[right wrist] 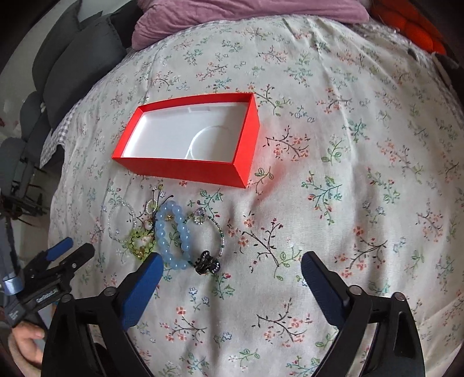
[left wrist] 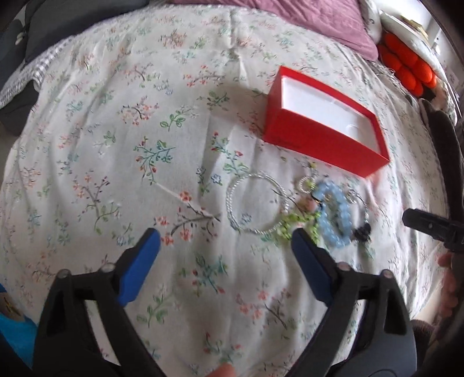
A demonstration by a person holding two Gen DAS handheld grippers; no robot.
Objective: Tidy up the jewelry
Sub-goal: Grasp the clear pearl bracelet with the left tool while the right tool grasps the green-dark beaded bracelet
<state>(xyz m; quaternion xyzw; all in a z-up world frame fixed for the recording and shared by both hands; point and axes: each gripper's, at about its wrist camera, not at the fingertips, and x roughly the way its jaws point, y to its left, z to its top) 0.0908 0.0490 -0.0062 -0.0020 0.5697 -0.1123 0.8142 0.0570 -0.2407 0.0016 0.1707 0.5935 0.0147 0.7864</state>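
Note:
An open red box [left wrist: 316,136] with a bare white inside lies on the flowered bedspread [left wrist: 145,116]. In front of it is a cluster of jewelry: a silver beaded bangle [left wrist: 228,200], a green bead bracelet [left wrist: 295,224] and a blue bead bracelet [left wrist: 333,223]. My left gripper [left wrist: 225,233] hangs open just short of the bangle, nothing between its fingers. In the right wrist view the box [right wrist: 185,169] sits above the blue bracelet [right wrist: 160,232], a thin bracelet [right wrist: 221,237] and a black charm [right wrist: 206,262]. My right gripper [right wrist: 232,258] is open to the right of the cluster, holding nothing.
A purple pillow [left wrist: 290,20] and an orange knotted cushion [left wrist: 406,66] lie at the head of the bed. Dark grey cushions [right wrist: 75,52] stand off the left side. A person's hand [right wrist: 26,342] holds the left tool at the lower left.

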